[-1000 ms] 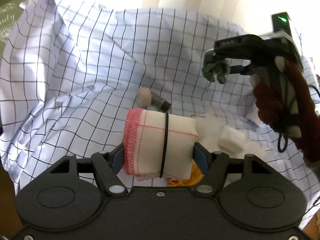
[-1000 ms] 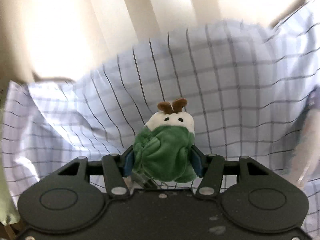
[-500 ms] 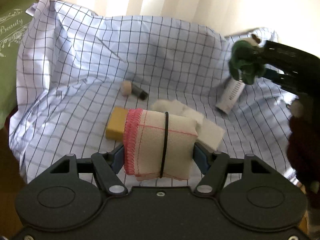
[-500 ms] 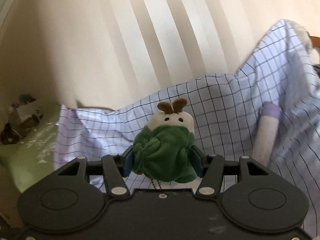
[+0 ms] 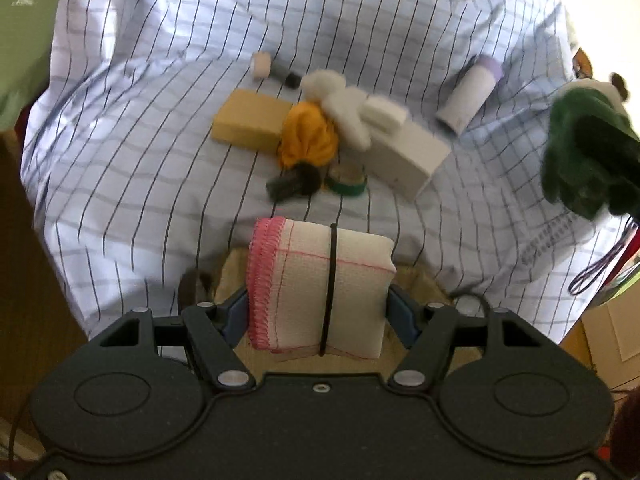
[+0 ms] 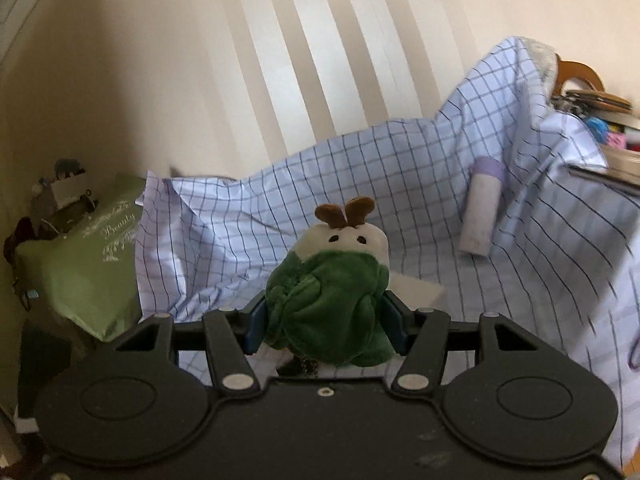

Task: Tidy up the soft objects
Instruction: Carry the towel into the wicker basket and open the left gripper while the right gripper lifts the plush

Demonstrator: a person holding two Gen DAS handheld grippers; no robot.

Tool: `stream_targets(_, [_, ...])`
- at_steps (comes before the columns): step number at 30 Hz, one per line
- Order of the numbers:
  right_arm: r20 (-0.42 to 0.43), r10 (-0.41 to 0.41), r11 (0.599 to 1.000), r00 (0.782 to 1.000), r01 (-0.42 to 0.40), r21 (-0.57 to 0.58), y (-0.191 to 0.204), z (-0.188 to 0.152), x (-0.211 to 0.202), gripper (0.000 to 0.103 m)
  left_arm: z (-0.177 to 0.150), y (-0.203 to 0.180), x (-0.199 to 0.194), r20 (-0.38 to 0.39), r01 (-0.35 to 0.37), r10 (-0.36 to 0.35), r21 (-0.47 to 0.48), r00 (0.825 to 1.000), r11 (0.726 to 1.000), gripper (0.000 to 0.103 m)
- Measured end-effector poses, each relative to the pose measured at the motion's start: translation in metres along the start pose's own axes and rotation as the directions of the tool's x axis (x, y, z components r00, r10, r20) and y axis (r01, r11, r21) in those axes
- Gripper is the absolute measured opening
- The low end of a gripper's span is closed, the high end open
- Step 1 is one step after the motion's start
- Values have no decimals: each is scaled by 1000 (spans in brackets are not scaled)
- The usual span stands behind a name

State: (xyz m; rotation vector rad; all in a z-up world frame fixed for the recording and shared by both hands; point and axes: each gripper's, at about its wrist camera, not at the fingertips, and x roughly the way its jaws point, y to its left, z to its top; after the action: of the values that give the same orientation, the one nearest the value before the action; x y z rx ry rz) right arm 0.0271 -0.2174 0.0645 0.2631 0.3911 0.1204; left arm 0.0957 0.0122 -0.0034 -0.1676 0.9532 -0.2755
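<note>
We grip one cream folded cloth with pink stitched edge and black band [image 5: 320,292] in our left gripper [image 5: 318,312], one green plush toy with brown antlers [image 6: 332,284] in our right gripper [image 6: 326,316], above one checked sheet [image 5: 140,168] whose far clutter is blurred

A green cushion [image 6: 86,256] at the left edge of the checked cloth [image 6: 400,184] carries white script lettering; in the right wrist view the word "Beauty" can be made out, with a line above and a line below too blurred to read. In the left wrist view the same cushion [image 5: 24,20] shows only a smeared trace of that lettering at the top left corner. No other writing is legible.
</note>
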Motion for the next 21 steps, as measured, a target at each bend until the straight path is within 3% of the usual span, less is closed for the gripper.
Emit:
stream_targets(11, [-48, -78, 997, 996, 78, 0, -3, -49, -38, 58, -39, -7, 9, -5, -111, 111, 18, 994, 994, 65])
stream_targets(14, [-65, -79, 997, 995, 79, -9, 0, -56, -40, 58, -47, -2, 14, -26, -118, 118, -1, 993, 993, 66])
stream_targets(21, [-136, -89, 996, 987, 88, -19, 7, -69, -29, 59, -54, -5, 4, 28, -125, 125, 10, 992, 992, 66])
